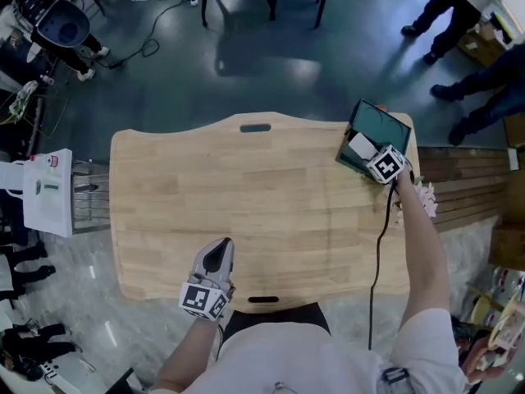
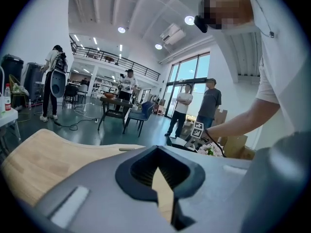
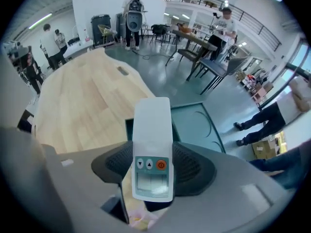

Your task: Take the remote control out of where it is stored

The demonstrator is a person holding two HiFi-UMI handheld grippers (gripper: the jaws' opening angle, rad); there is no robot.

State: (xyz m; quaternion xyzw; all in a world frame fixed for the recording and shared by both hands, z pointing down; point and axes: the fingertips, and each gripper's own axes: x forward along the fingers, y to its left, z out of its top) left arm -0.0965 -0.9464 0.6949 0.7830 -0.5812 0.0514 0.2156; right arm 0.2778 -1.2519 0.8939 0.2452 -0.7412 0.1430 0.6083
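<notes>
Evidently my right tongs (image 3: 153, 165) clamp the remote (image 3: 151, 130) by its button end, over the open teal box (image 3: 197, 125) at the tabletop's (image 1: 246, 195) far right corner, ready to draw it out. My left tongs (image 1: 217, 257) sit closed and empty at the near edge, out of the way.

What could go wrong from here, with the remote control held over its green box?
1. The right gripper holds the remote control at its button end, with most of it jutting past the fingers; it might pivot or slip.
2. The green box sits at the table's far corner and the left gripper rests far off, so a bump could shove it off.
</notes>
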